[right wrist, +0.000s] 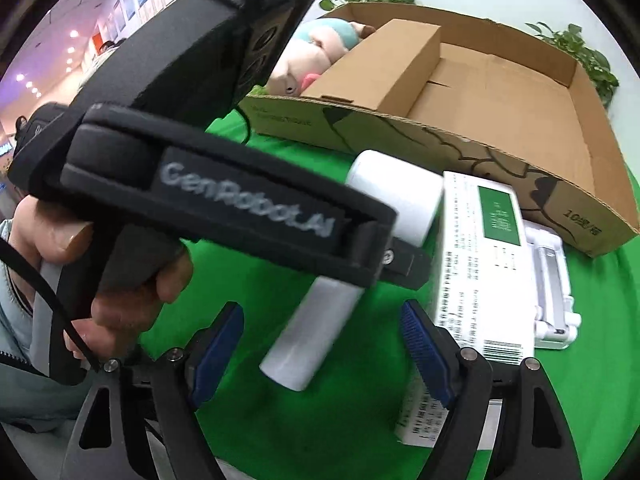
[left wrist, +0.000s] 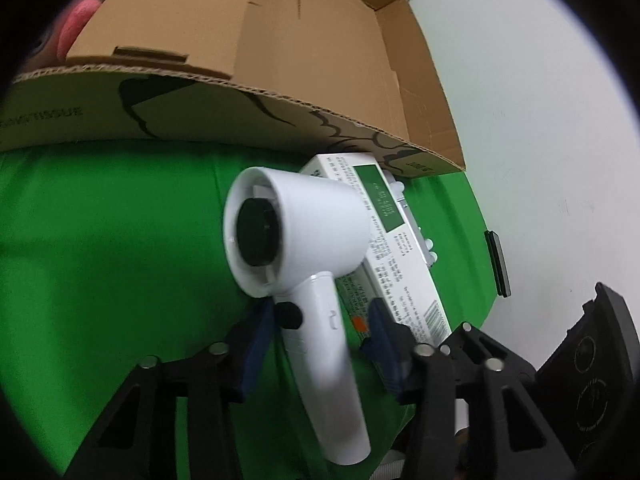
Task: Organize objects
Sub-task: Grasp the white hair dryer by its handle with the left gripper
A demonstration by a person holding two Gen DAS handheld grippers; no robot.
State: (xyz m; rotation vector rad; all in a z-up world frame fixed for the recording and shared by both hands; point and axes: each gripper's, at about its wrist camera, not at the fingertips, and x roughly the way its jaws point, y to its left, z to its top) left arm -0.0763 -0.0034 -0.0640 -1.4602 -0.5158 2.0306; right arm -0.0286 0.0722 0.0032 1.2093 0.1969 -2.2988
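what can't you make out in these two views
- Hair dryer: right wrist view, the left gripper's body covers its middle.
- Stuffed toy: mostly behind the cardboard box wall in both views.
- White holder: partly behind the printed carton.
- Carton print: too small and blurred.
- Left gripper: blurred fingers, contact with the dryer handle unclear.

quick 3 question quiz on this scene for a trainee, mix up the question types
1. True or false: the hair dryer lies on the cloth, outside the cardboard box.
2. What sits between the left gripper's jaws? A) the dryer's handle B) a plush toy C) the white carton
3. What colour is that cloth?
Key: 1 true; 2 A; 3 green.
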